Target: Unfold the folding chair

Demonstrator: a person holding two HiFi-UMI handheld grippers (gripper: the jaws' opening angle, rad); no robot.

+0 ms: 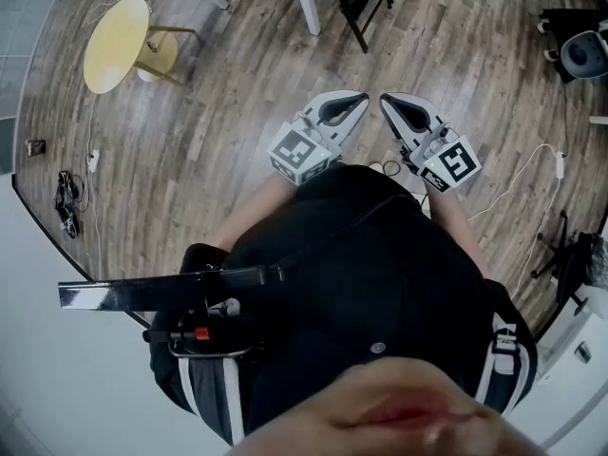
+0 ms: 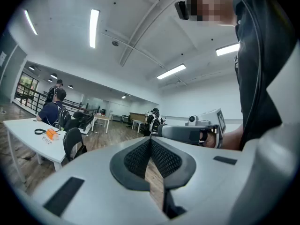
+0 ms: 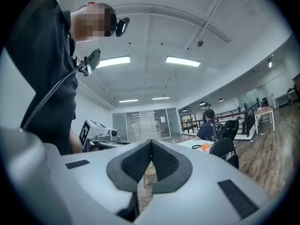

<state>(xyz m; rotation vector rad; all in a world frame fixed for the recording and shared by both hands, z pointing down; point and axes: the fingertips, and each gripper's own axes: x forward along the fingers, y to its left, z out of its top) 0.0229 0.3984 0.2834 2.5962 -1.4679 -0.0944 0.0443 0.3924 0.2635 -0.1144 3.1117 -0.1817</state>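
I hold both grippers level in front of my chest, their tips close together and nothing between the pads. In the head view my left gripper [image 1: 358, 99] and my right gripper [image 1: 387, 101] are both shut. The left gripper view shows its dark pads [image 2: 140, 156] pressed together, and the right gripper [image 2: 192, 132] beside it. The right gripper view shows the same on its pads [image 3: 161, 161]. A black chair frame [image 1: 364, 0] stands on the wooden floor ahead, by a white table leg [image 1: 309, 6]. It is apart from both grippers; whether it is folded I cannot tell.
A round yellow stool [image 1: 116, 44] stands on the floor at the far left. Cables [image 1: 68, 199] lie by the wall. An office chair [image 1: 581, 53] sits at the right. A white table [image 2: 28, 135] with a black chair [image 2: 75, 144] and a seated person [image 2: 54, 110] is ahead.
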